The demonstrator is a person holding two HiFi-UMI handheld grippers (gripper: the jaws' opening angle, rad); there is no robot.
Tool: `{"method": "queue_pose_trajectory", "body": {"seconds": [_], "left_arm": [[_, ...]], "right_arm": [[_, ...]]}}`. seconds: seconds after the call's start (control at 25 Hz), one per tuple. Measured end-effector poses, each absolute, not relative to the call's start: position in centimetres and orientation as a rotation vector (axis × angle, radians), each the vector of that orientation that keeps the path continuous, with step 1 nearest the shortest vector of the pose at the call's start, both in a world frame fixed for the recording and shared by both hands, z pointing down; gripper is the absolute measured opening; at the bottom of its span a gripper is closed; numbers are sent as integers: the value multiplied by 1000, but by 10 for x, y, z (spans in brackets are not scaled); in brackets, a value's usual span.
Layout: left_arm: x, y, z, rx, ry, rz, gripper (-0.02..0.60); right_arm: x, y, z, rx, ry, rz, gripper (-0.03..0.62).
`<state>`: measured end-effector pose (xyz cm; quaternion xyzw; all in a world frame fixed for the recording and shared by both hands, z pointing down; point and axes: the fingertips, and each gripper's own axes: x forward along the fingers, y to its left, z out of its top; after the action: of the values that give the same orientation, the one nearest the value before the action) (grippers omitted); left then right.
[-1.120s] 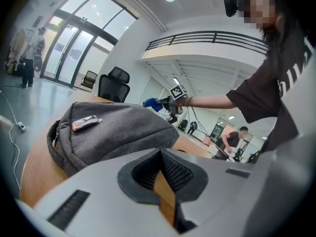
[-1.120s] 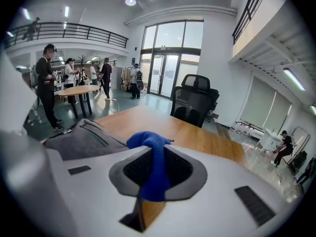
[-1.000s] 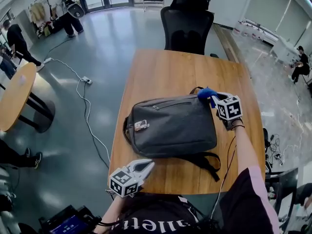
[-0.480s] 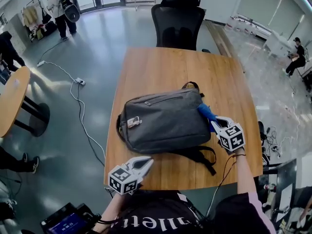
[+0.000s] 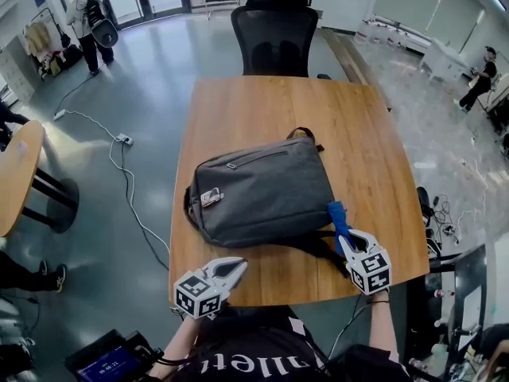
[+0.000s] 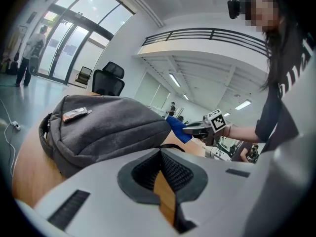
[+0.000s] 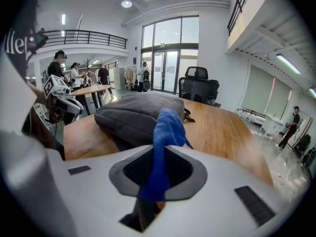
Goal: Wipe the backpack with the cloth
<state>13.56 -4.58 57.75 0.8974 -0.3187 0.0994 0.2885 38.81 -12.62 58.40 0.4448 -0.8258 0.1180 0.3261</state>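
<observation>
A grey backpack [image 5: 266, 191] lies flat on the wooden table [image 5: 358, 134], its black straps trailing toward the near edge. My right gripper [image 5: 343, 235] is shut on a blue cloth [image 5: 337, 216] at the backpack's near right corner. In the right gripper view the cloth [image 7: 165, 132] sticks up between the jaws with the backpack [image 7: 133, 113] just ahead. My left gripper [image 5: 234, 267] hovers at the table's near edge, left of the straps, shut with nothing in it. From the left gripper view the backpack [image 6: 98, 127] fills the middle and the cloth [image 6: 177, 128] shows beyond it.
A black office chair [image 5: 274, 30] stands at the table's far end. A round wooden table [image 5: 16, 173] is at the left, with a white cable [image 5: 127, 173] across the floor. People stand at the back left and far right.
My right gripper has drawn the blue cloth from the backpack's far right corner, down along its right side, to the near right corner. The left gripper stayed in place.
</observation>
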Motion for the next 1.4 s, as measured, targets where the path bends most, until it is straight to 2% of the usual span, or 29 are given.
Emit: {"method": "queue_pose_trajectory", "body": {"seconds": [0.32, 0.64, 0.92, 1.24, 1.4], "left_arm": [[98, -23, 580, 2350, -944, 331, 0], [67, -8, 568, 2393, -932, 293, 0], [13, 29, 554, 2470, -856, 258, 0], [-90, 93, 554, 2494, -816, 251, 0], [-113, 125, 557, 2511, -735, 264, 0]], "right_arm": [[357, -94, 579, 1259, -2242, 392, 63], [296, -37, 556, 1366, -2289, 490, 63], [219, 24, 548, 1497, -2268, 605, 63], [114, 94, 539, 1624, -2233, 679, 63], [77, 132, 536, 1697, -2206, 701, 63]]}}
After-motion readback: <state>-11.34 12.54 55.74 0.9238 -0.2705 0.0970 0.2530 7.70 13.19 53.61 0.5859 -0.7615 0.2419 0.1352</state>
